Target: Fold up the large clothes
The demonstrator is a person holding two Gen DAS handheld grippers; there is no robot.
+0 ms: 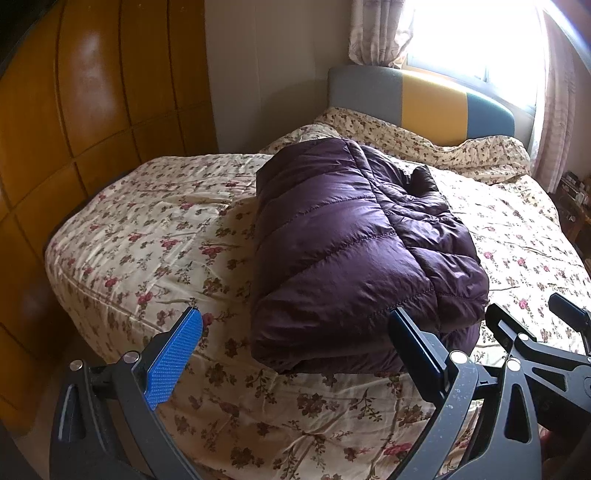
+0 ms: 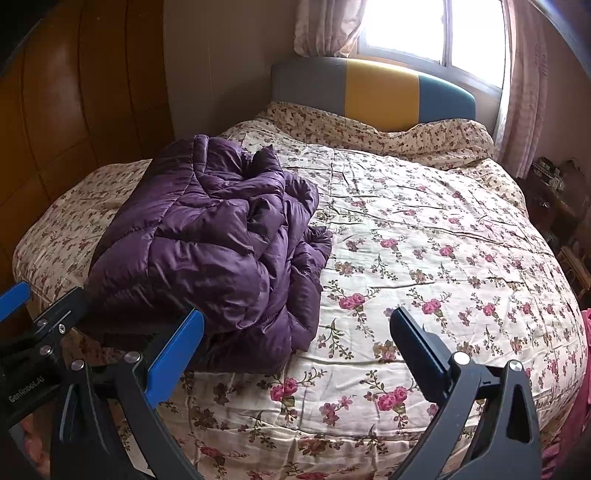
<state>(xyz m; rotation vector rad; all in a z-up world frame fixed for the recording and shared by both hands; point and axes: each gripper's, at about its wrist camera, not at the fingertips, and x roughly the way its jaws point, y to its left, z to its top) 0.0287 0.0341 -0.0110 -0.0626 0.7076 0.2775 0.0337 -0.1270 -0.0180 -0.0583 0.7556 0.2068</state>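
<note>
A purple quilted down jacket lies folded in a thick bundle on the floral bedspread; it also shows in the right wrist view, left of centre on the bedspread. My left gripper is open and empty, just in front of the bundle's near edge. My right gripper is open and empty, over the bed to the right of the jacket's near corner. The right gripper's frame shows at the right of the left wrist view, and the left gripper's frame at the left of the right wrist view.
A headboard in grey, yellow and teal stands at the far end under a bright window with curtains. A brown wooden wardrobe runs along the left. Cluttered dark furniture stands at the right of the bed.
</note>
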